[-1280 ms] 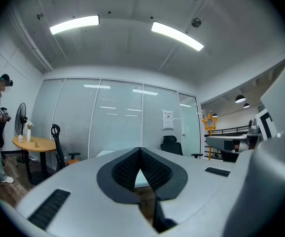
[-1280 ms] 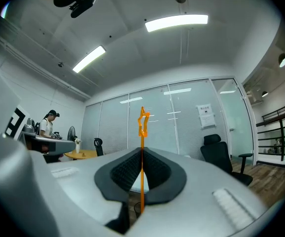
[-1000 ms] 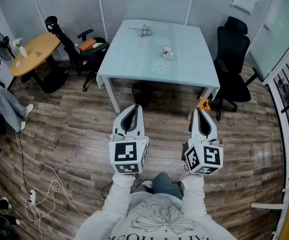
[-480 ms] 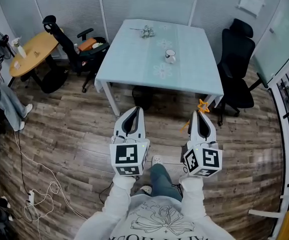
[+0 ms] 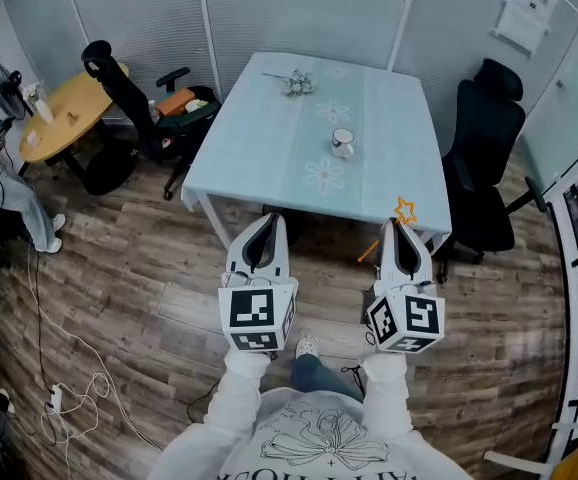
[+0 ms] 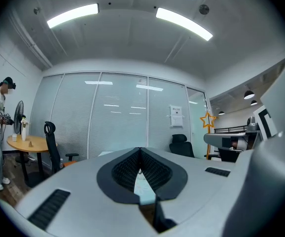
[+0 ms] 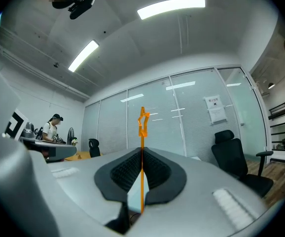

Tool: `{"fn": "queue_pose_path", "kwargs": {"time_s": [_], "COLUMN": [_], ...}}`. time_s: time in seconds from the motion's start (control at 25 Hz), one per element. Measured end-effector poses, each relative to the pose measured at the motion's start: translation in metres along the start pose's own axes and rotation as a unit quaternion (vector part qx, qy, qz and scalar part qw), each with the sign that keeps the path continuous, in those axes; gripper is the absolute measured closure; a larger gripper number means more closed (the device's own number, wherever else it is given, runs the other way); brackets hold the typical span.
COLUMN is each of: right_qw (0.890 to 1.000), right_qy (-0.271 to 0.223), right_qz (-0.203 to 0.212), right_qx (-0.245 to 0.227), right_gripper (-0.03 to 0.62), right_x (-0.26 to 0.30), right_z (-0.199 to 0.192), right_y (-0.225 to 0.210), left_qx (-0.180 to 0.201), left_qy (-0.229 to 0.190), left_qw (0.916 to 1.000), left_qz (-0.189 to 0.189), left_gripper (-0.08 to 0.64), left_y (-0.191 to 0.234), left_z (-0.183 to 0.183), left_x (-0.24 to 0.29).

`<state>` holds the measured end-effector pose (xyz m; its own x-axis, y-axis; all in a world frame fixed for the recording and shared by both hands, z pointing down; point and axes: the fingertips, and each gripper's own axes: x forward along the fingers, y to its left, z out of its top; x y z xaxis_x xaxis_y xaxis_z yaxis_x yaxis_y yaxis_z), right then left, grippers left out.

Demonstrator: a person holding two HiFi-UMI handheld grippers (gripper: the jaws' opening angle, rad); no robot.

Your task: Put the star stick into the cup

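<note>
My right gripper [image 5: 400,230] is shut on an orange star stick [image 5: 405,209], whose star tip pokes out past the jaws near the table's front right corner. In the right gripper view the star stick [image 7: 142,132] stands upright between the closed jaws. A white cup [image 5: 343,143] sits on the pale blue table [image 5: 269,138], right of its middle and well ahead of both grippers. My left gripper [image 5: 263,230] is shut with nothing in it, held level beside the right one, short of the table's front edge. The star [image 6: 207,119] also shows at the right of the left gripper view.
A black office chair [image 5: 489,158] stands right of the table. Another chair [image 5: 129,98] and a round wooden table [image 5: 64,108] are at the left. A small silvery object [image 5: 295,85] lies at the table's far side. Cables [image 5: 69,378] trail on the wood floor.
The table has drawn nearer to both grippers as the person walks forward. Both grippers keep their pose, the right still holding the star stick.
</note>
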<state>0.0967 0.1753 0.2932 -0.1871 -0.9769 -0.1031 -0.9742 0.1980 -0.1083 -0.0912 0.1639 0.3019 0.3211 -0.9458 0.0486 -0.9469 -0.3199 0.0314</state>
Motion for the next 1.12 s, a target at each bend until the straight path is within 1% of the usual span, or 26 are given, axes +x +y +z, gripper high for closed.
{"fn": "queue_pose_path", "kwargs": {"time_s": [0.2, 0.36, 0.56, 0.8, 1.12], "right_qw": [1.000, 1.000, 1.000, 0.999, 1.000], "right_qy": [-0.006, -0.008, -0.005, 0.005, 0.010], "right_qz": [0.018, 0.028, 0.030, 0.033, 0.023], "right_qx": [-0.002, -0.002, 0.005, 0.008, 0.013], "right_gripper": [0.580, 0.580, 0.580, 0.580, 0.580], "right_x": [0.055, 0.088, 0.118, 0.148, 0.200], "right_z": [0.005, 0.003, -0.003, -0.016, -0.032], "right_y": [-0.021, -0.037, -0.057, -0.066, -0.087], "left_qx": [-0.004, -0.003, -0.003, -0.007, -0.016], "left_qy": [-0.007, -0.011, -0.004, 0.009, 0.019], "left_qw": [0.9998, 0.9997, 0.9995, 0.9991, 0.9991], "left_qz": [0.016, 0.024, 0.032, 0.042, 0.034], "left_gripper": [0.554, 0.555, 0.554, 0.555, 0.555], "left_y": [0.005, 0.007, 0.009, 0.022, 0.032], "left_z": [0.008, 0.010, 0.005, -0.004, -0.016], "left_x": [0.053, 0.085, 0.117, 0.148, 0.206]}}
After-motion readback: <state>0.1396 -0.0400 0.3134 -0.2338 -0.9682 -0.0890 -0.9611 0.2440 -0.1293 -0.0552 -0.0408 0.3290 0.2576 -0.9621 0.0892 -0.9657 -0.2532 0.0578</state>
